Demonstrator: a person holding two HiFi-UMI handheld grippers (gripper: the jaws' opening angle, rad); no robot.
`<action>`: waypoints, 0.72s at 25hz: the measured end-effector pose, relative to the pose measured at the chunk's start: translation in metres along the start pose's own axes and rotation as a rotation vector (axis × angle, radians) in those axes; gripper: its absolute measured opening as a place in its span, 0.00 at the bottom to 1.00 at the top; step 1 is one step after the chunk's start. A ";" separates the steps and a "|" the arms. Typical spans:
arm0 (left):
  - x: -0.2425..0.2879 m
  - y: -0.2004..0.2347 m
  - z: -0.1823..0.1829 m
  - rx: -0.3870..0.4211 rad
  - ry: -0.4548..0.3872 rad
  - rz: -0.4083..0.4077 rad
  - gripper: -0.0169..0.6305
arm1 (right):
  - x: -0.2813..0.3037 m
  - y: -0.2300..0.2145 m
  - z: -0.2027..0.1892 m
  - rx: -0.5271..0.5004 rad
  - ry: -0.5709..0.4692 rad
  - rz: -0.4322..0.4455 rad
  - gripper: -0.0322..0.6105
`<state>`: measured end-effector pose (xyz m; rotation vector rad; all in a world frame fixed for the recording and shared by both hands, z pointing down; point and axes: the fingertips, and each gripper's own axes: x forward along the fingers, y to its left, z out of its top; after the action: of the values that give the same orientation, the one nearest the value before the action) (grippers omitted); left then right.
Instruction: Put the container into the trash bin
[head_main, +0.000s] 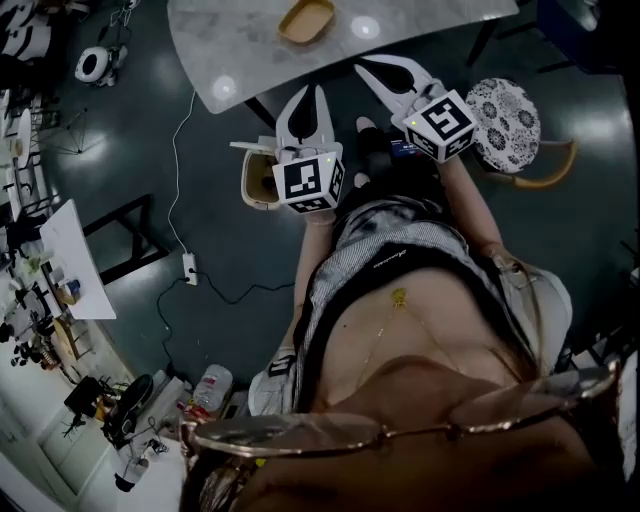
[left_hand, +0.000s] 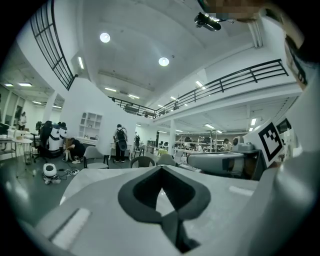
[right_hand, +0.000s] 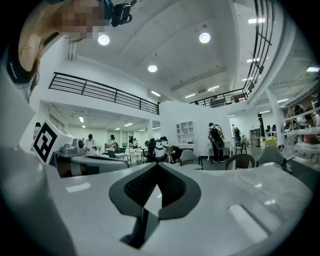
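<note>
A tan, shallow container (head_main: 306, 20) lies on the grey marble table (head_main: 250, 50) at the top of the head view. On the floor below the table's edge stands a beige trash bin (head_main: 256, 182) with its lid up. My left gripper (head_main: 318, 92) is held over the bin, pointing toward the table, shut with nothing in it. To the right, my right gripper (head_main: 364, 69) also points at the table edge and is shut and empty. Each gripper view shows that gripper's own jaws meeting at the tips, the left gripper (left_hand: 161, 168) and the right gripper (right_hand: 156, 165), and neither shows container or bin.
A round patterned stool (head_main: 505, 110) stands right of the grippers. A white cable and power strip (head_main: 189, 266) lie on the dark floor. A white desk (head_main: 70, 260) and clutter fill the left edge. Chairs (left_hand: 144, 161) and people stand far off in the hall.
</note>
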<state>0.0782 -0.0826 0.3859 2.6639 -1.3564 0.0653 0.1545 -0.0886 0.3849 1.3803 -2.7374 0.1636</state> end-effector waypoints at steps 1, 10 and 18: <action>0.007 0.005 0.002 -0.001 0.003 0.009 0.03 | 0.009 -0.006 0.002 -0.005 0.004 0.012 0.09; 0.067 0.046 -0.001 -0.022 0.038 0.113 0.03 | 0.080 -0.045 0.001 -0.095 0.069 0.156 0.09; 0.102 0.068 -0.004 -0.029 0.039 0.182 0.03 | 0.119 -0.067 -0.014 -0.219 0.152 0.293 0.09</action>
<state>0.0834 -0.2030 0.4083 2.4962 -1.5711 0.1166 0.1377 -0.2208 0.4161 0.8738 -2.7162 -0.0164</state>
